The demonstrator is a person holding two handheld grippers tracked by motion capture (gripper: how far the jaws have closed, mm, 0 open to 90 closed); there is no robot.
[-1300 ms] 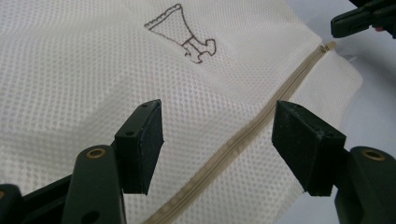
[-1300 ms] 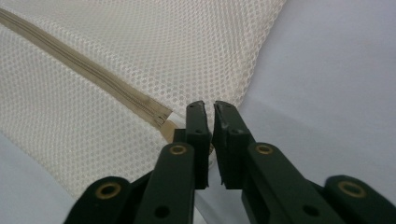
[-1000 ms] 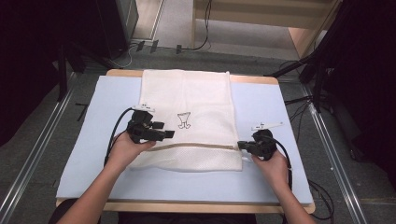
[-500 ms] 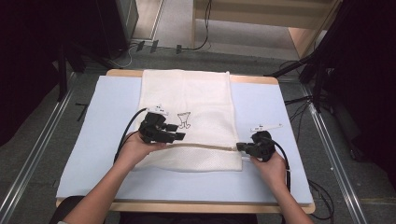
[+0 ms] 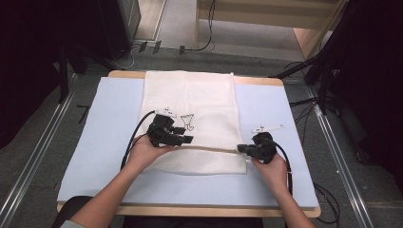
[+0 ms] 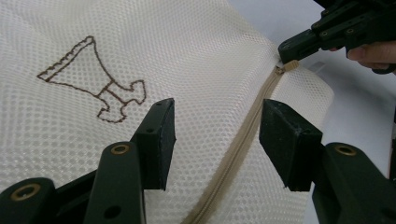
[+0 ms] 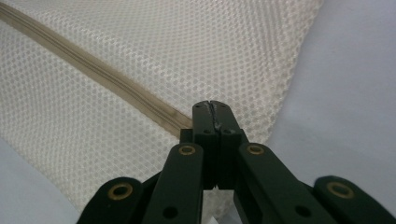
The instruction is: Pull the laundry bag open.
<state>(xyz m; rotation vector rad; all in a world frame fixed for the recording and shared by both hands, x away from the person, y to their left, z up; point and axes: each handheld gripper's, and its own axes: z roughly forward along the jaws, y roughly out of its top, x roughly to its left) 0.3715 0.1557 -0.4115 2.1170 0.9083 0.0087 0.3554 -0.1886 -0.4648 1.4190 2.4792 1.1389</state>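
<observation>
A cream mesh bag [image 5: 190,118] with a beige zipper [image 6: 243,144] lies flat on the table.

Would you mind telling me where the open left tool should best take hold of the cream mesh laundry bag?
Probably from above, pinching the cream mesh laundry bag across its beige zipper band. The left tool already straddles that raised strip, while the right tool is shut at the zipper's end by the bag's edge.

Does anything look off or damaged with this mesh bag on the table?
Nothing stands out. The mesh bag lies flat, its zipper looks intact, and the right gripper pinches the zipper's end while the left gripper stands open over it.
</observation>
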